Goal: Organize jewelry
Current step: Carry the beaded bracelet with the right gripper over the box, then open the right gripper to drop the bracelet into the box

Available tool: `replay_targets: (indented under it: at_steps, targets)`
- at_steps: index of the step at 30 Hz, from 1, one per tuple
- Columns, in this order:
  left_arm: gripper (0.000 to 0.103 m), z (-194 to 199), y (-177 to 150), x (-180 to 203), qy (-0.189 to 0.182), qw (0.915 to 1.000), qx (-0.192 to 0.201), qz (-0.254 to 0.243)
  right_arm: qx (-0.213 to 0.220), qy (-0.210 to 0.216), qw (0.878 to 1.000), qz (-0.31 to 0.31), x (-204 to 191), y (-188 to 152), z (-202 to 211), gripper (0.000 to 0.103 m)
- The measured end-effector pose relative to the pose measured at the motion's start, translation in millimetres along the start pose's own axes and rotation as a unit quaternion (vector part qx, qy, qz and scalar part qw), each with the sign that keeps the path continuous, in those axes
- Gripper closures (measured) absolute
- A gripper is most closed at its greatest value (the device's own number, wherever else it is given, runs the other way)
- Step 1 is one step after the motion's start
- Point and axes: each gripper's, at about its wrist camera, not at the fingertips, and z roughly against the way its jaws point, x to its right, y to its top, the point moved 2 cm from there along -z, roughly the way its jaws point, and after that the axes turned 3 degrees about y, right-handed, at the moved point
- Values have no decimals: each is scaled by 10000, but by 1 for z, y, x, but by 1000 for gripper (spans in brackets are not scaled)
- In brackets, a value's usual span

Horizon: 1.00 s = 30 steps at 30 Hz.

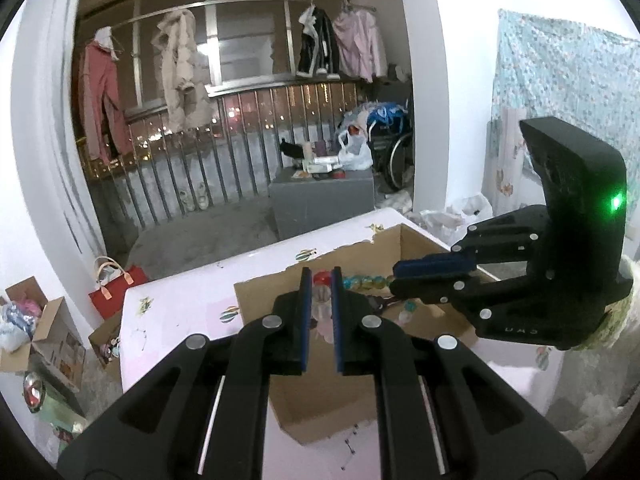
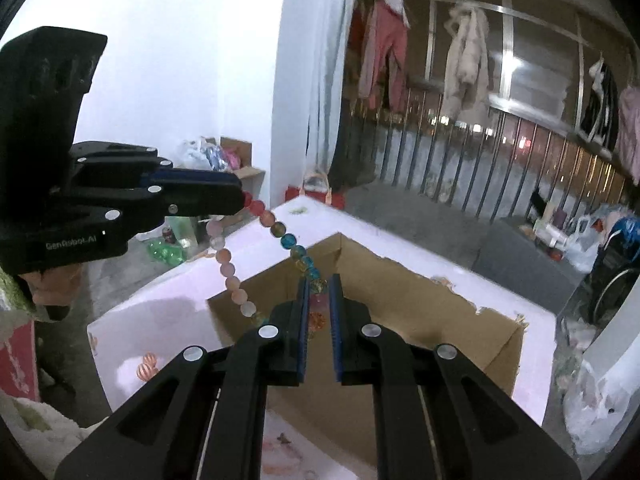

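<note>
Two claws share one bead necklace [image 2: 280, 232] above the cardboard box [image 2: 400, 280], and the coming move turns on how that strand runs between them. The left claw [image 2: 240, 198] is clenched on the necklace's upper end, up and to the left of the box's near corner. From there a run of red, amber and blue beads slants down to the right claw [image 2: 319, 300], whose blue pads sit close around amber and pink beads just above the box's open mouth; it looks to be gripping them, though actual contact on both sides is hard to confirm. The strand's long axis therefore runs diagonally, high outside the box, low over it. A second run of pale pink beads hangs from the left claw and curves down toward the box's near wall.

The right claw is the nearer one to the box interior, so lowering likely starts from that end.

In the left wrist view, the left claw [image 1: 319, 300] frames blurred red and pale beads, and the right claw [image 1: 396, 274] comes in from the side over the box [image 1: 260, 300]. The box floor is mostly hidden behind the fingers, and its contents cannot be made out. The table [image 2: 160, 312] under the box wears a pale printed cover.
</note>
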Motion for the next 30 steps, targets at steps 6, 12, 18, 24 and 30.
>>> replay_targets:
  at_steps: [6,12,18,24,30]
  targets:
    - [95,-70,-3,-16,-367,9957,-799,286,-892,451,9921,-755,42,6,-53,93]
    - [95,-128,-28,-32,-311,9844,-1700,336,-2027,847,9642,-1485,67,-10,-115,93]
    - [95,-161,-43,-39,-164,9717,-2345,247,-2881,1112,9254,-2195,73,-33,-159,93]
    - [94,-169,-49,-44,-14,9653,-2599,266,-3278,1306,8961,-2692,71,-47,-187,92]
    - [88,-158,-45,-47,4,9690,-2447,352,-3138,1265,8976,-2824,72,-50,-184,92]
